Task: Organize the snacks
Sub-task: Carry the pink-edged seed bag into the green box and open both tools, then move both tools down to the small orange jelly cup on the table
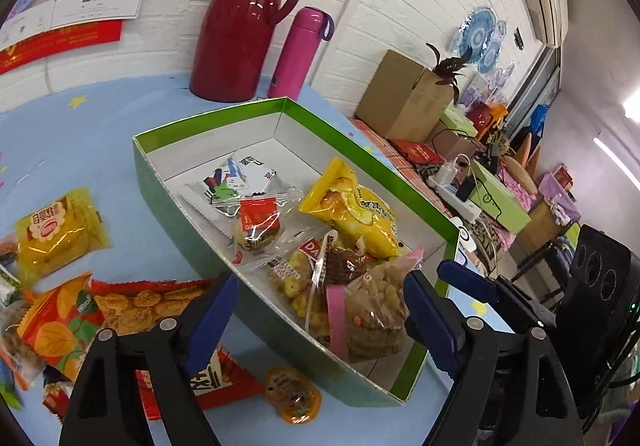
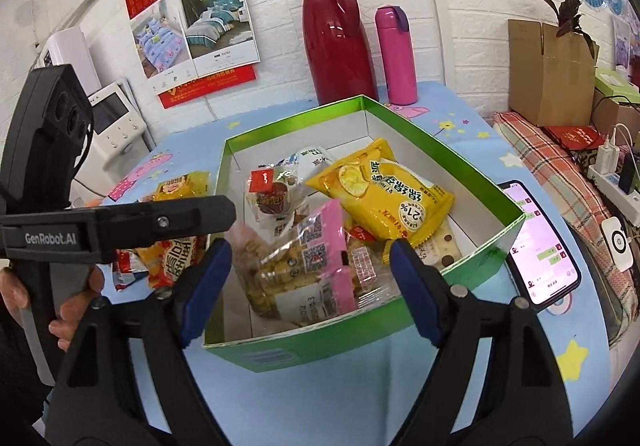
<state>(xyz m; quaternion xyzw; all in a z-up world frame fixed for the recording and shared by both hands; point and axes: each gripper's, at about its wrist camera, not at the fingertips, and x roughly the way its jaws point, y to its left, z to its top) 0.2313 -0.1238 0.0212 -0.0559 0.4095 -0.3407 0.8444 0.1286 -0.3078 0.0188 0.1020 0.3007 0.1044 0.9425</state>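
Left wrist view had the green box (image 1: 288, 246) on the desk (image 1: 100, 133) roughly half loaded; several snack packets (image 1: 132, 306) lay outside, both grippers spread and empty.

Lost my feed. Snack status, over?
Left gripper open, right gripper open, both empty. Green box part-filled. Packets left on table. Phone beside box.

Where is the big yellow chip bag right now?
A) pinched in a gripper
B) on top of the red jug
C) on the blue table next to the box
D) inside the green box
D: the yellow chip bag lies inside the green box on top of other snacks, and both the left gripper and the right gripper are open and empty.
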